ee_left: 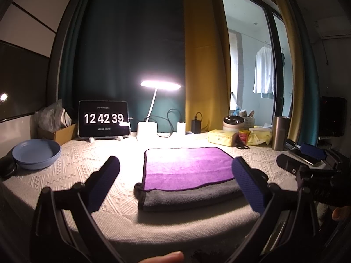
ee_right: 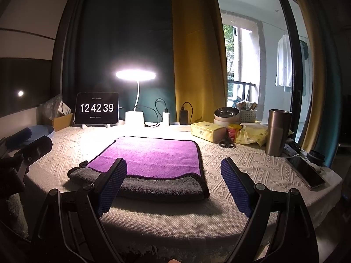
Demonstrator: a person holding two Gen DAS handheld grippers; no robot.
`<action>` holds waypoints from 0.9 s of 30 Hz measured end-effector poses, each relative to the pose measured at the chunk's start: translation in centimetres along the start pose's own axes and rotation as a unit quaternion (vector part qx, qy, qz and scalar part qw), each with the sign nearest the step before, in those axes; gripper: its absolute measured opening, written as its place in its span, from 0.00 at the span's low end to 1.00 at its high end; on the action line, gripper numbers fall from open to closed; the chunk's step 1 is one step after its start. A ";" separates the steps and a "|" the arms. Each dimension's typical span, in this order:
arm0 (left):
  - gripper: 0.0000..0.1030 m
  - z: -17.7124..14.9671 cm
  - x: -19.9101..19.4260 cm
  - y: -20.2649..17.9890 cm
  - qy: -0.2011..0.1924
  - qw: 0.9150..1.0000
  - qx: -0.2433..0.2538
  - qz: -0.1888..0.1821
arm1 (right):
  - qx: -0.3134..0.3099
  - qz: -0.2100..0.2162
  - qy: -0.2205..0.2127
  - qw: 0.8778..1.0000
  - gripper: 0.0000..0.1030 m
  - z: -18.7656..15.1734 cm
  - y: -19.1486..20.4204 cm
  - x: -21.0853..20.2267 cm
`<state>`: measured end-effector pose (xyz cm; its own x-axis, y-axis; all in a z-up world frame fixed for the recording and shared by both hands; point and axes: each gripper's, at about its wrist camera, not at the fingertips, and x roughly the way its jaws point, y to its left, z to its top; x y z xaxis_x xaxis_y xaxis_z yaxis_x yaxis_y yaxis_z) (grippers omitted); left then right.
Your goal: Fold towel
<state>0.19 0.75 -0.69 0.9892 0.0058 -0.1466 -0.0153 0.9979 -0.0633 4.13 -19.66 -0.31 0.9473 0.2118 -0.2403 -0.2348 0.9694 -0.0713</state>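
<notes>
Left gripper (ee_left: 175, 182): jaws wide apart, empty, hovering at near edge of towel (ee_left: 188, 171).
Left view, towel: flat on white tablecloth (ee_left: 87, 160), purple layer over grey, grey strip showing at front; blue bowl (ee_left: 36, 153) well off to left.
Right gripper (ee_right: 174, 186): also spread, nothing held, low by towel's near right corner.
Right view, step: looked like one fold done.
Next: prob. pinch both near corners w/ each gripper, carry toward lamp (ee_right: 136, 75).

Folded towel (ee_right: 151, 160) flat on table (ee_right: 241, 166); right gripper (ee_right: 174, 186) spread wide, empty.
</notes>
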 end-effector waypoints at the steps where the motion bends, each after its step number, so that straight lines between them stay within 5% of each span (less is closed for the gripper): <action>1: 1.00 0.0 0.0 0.0 0.000 1.000 0.000 -0.001 | 0.000 0.000 0.000 1.000 0.87 0.0 0.0 0.0; 27: 1.00 0.0 2.1 0.8 0.034 0.999 0.005 0.004 | 0.002 0.003 0.007 1.000 0.87 0.4 -0.7 1.3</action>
<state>2.24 1.51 -1.01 0.9768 0.0100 -0.2141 -0.0215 0.9985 -0.0512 5.63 -19.96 -0.23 0.9426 0.2155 -0.2550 -0.2392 0.9688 -0.0657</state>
